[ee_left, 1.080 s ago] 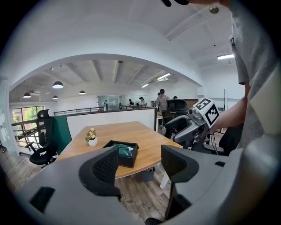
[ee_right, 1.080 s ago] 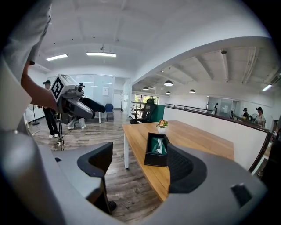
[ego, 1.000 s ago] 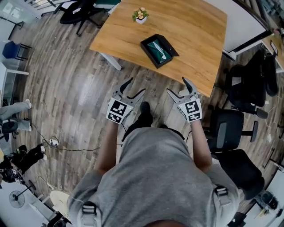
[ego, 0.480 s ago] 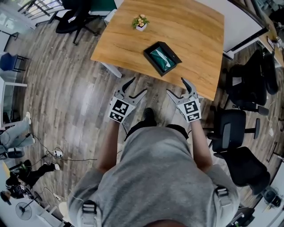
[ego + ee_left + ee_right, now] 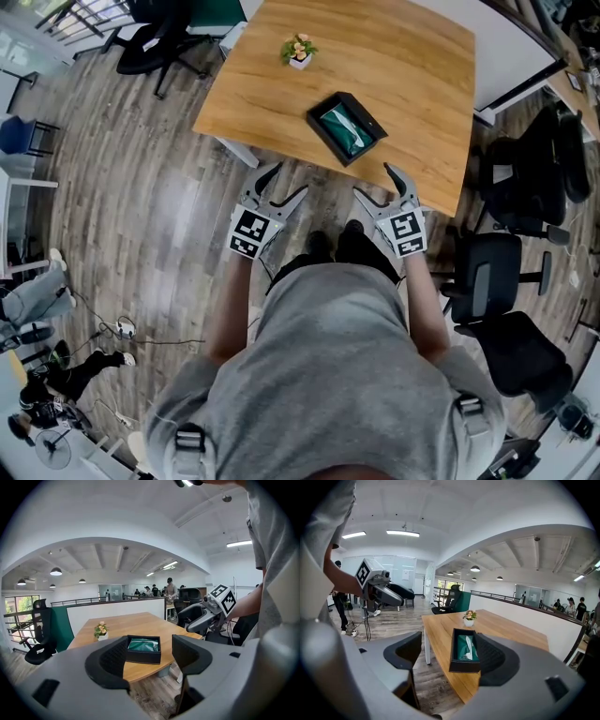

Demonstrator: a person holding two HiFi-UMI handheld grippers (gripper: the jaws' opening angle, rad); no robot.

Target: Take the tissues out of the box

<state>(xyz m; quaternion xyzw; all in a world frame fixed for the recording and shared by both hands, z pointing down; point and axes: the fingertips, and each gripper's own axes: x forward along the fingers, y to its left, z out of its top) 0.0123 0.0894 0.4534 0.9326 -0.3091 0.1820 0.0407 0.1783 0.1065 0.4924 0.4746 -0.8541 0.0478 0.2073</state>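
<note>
1. Left gripper is hovering, fingers apart, empty.
2. Right gripper is hovering likewise, fingers apart, empty.
3. Tissue box (black, tissues showing inside) is sitting on the surface, at 12 o'clock of both.

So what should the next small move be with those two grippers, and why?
Probably reach the right gripper forward toward the white tissue poking out of the black rectangular box on the light wooden table. Both it and the left gripper hang open and empty near the table's front edge, well short of the box.
</note>
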